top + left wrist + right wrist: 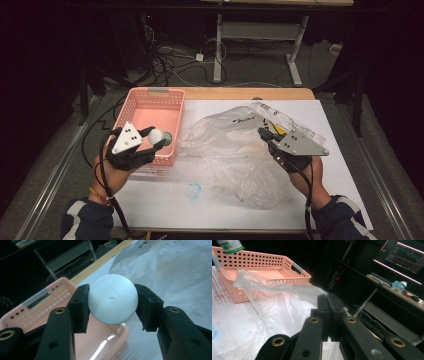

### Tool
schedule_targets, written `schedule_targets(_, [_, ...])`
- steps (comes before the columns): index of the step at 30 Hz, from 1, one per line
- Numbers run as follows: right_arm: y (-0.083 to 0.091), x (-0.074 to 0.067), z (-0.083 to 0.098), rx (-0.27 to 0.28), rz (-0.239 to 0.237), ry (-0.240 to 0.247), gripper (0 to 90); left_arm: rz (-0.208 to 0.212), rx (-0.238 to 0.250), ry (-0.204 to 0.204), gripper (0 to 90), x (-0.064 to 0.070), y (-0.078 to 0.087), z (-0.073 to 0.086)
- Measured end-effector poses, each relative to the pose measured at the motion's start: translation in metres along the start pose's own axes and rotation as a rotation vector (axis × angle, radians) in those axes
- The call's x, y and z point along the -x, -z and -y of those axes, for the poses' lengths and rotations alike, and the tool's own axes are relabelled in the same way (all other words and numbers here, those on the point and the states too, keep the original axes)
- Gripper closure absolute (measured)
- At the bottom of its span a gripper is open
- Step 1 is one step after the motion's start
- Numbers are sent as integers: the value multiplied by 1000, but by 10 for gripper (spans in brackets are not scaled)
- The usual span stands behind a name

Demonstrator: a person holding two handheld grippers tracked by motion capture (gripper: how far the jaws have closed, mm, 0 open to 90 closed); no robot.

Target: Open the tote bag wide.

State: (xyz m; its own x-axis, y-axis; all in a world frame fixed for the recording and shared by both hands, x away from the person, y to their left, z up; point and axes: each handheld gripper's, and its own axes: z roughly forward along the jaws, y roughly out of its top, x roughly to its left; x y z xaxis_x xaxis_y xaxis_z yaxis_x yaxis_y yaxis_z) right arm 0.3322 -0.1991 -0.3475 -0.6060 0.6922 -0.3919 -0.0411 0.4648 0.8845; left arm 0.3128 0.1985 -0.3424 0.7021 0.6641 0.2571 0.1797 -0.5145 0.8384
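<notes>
The left gripper's (pixel 112 302) jaws were clamped on the rounded white end of a bottle (pixel 113 299), one pad on each side. In the high view that gripper (pixel 156 138) held the bottle (pixel 160 137) over the near right part of the pink basket (pixel 150 95), its green part toward the bag. The right gripper's (pixel 328 312) jaws were pressed together on a clear plastic bag (pixel 269 302), which lay crumpled on the white sheet (pixel 165 205) just right of the basket.
</notes>
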Motion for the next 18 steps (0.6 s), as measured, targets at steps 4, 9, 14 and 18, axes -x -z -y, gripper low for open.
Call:
schedule_targets(4, [-1,-2,0,0,-3,4,900,61,25,-54,479,22,-1,-11])
schedule_targets(9, [-2,-4,1,-5,-12,10,900,137,31,-104,479,45,-17,-18])
schedule_targets(14, [-3,-6,4,-17,-24,12,900,216,2,-151,479,69,-47,-20])
schedule_targets(18, [-5,-8,6,-26,-33,16,900,264,-31,-182,479,86,-76,-22])
